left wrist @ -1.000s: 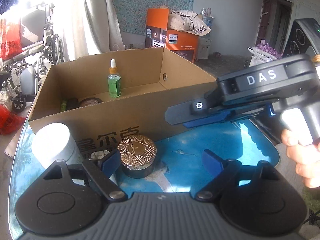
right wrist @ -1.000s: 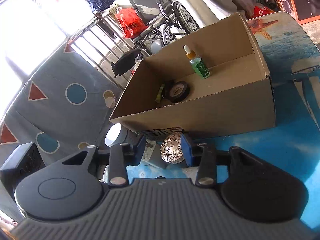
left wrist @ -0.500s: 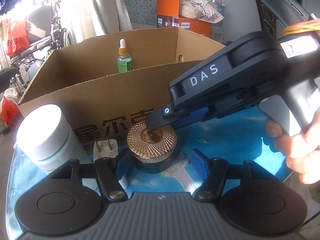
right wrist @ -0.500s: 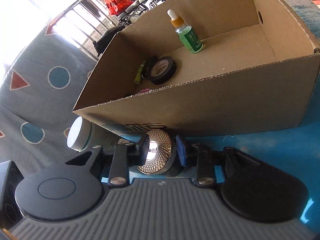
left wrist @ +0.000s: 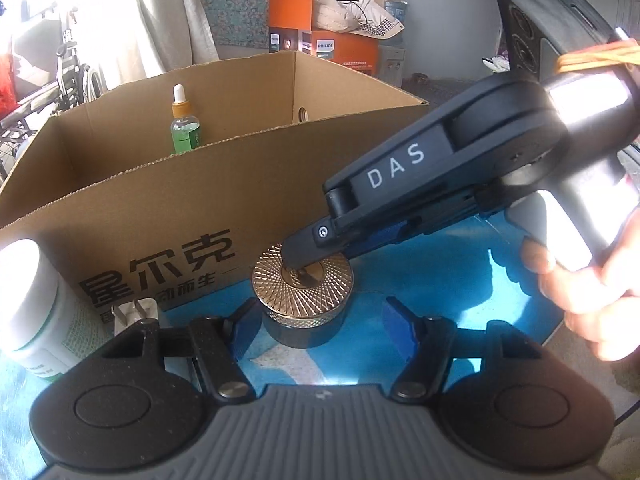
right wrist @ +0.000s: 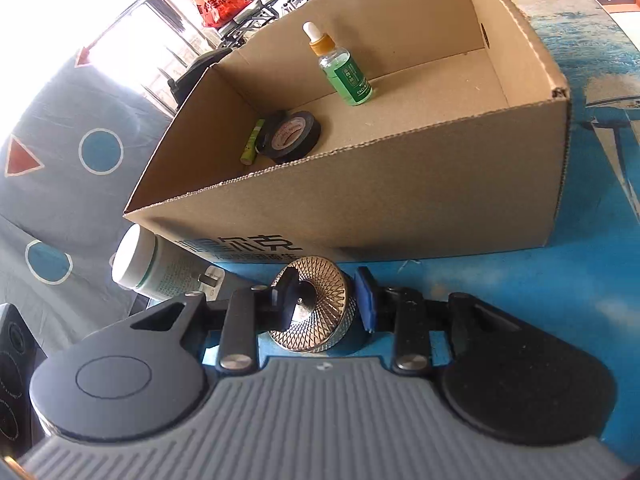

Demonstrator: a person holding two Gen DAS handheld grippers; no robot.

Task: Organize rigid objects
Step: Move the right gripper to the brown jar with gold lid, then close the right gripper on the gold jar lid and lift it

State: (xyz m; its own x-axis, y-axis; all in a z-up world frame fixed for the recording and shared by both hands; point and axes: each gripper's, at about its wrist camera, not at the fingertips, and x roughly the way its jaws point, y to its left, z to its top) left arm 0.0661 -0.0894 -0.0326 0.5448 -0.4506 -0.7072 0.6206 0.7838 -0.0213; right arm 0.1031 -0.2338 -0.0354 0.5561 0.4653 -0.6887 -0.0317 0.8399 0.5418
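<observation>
A round jar with a gold patterned lid (left wrist: 302,292) (right wrist: 316,308) stands on the blue table, just in front of the cardboard box (left wrist: 160,216) (right wrist: 400,192). My left gripper (left wrist: 320,316) is open. The jar sits just ahead of its blue pads, with a gap on the right side. My right gripper (right wrist: 326,300) (left wrist: 304,256) reaches in from the right, held by a hand (left wrist: 580,300). Its jaws stand narrowly apart: the left fingertip (right wrist: 286,300) lies over the lid and the blue pad (right wrist: 366,300) sits beside the jar's right rim. No squeeze shows.
Inside the box are a green dropper bottle (left wrist: 184,128) (right wrist: 346,76), a black tape roll (right wrist: 290,136) and a small green stick (right wrist: 252,146). A white tub (left wrist: 28,304) (right wrist: 140,264) and a white plug (left wrist: 136,312) stand left of the jar. An orange carton (left wrist: 320,44) sits behind.
Both grippers have come down and closer to the gold-lidded jar. The right gripper's tip moved from above the table onto the lid. The left jaws narrowed.
</observation>
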